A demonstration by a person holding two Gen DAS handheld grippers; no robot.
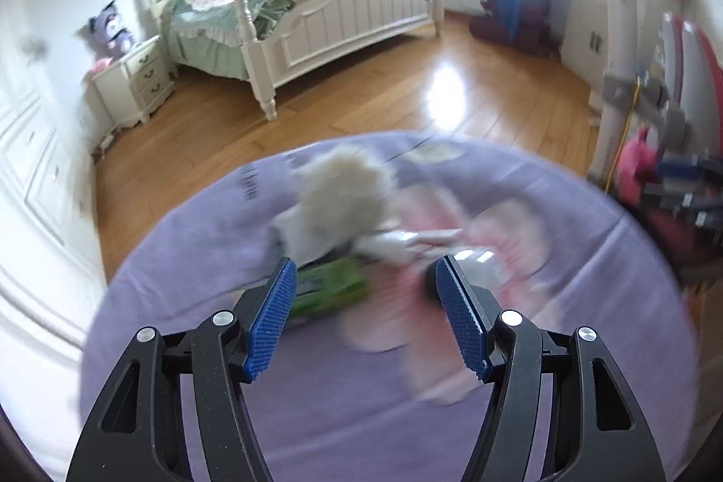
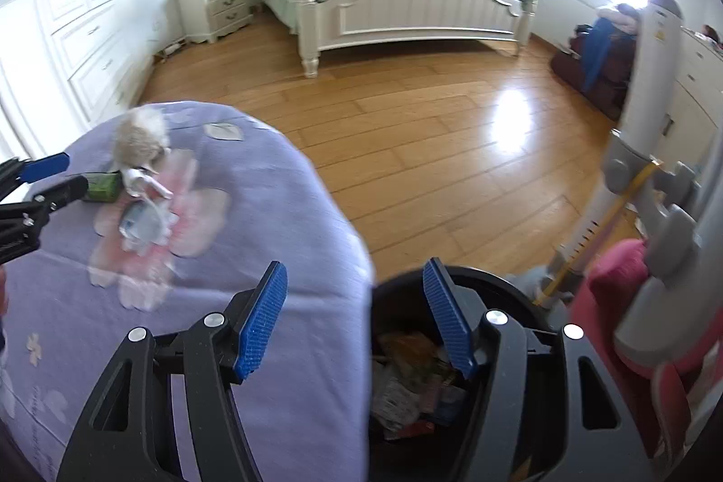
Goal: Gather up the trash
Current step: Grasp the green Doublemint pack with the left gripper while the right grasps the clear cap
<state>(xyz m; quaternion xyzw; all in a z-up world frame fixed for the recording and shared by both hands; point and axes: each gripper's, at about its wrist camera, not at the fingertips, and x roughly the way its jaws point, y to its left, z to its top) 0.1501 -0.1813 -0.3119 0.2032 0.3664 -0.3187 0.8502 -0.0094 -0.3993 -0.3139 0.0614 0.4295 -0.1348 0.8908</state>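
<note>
On the purple tablecloth lies a heap of trash: a fluffy beige ball, a green wrapper and white crumpled scraps. My left gripper is open, its jaws just short of the green wrapper, nothing between them. The view is motion-blurred. In the right wrist view the same fluffy ball, green wrapper and a grey foil packet lie at the left, with the left gripper's fingers beside them. My right gripper is open and empty above a black bin holding several wrappers.
The black bin stands on the floor at the table's right edge. A white pole with grey clamps and a pink object stand to the right. A white bed, a nightstand and wooden floor lie beyond.
</note>
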